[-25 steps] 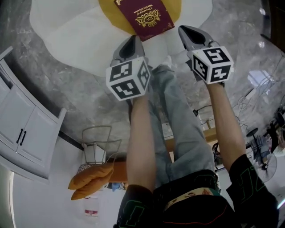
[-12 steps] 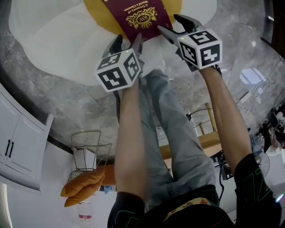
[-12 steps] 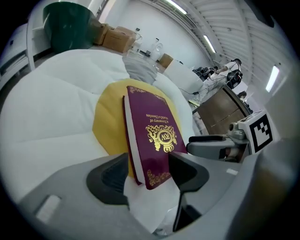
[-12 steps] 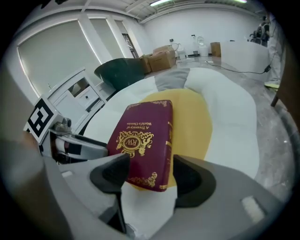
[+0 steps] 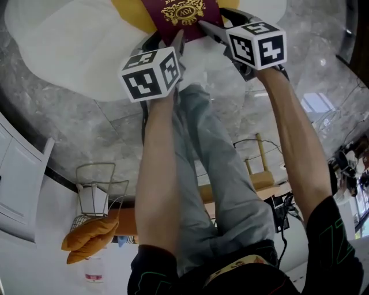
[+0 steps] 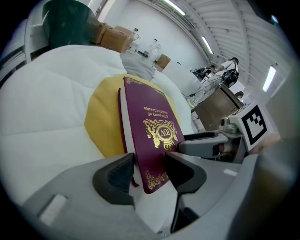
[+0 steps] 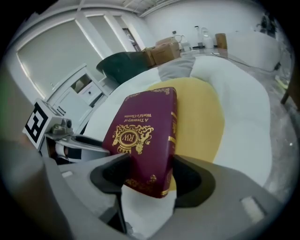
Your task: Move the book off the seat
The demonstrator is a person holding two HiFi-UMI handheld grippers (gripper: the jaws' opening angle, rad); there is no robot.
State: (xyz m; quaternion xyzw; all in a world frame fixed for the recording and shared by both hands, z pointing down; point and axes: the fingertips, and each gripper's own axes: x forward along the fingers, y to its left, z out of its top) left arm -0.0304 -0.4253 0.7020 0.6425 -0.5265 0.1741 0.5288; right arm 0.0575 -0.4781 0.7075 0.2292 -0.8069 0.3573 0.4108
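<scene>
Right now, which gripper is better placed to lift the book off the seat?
The right gripper, probably: its jaws, just opened, straddle the book's stiff spine corner. The left gripper's jaws, just closing, straddle the looser page-edge corner.

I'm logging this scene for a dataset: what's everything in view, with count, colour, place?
floor: 1, grey marble, below
white seat: 1, white, on floor
yellow cushion: 1, yellow, on white seat
book: 1, maroon and gold, on yellow cushion
wire basket: 1, pale, head view's lower left
orange cushion: 1 or 2, orange, below wire basket
left gripper: 1, grey, jaws apart, just been closing, book corner between
right gripper: 1, grey, jaws apart, just opened, book corner between
legs: 2, blue jeans, centre
</scene>
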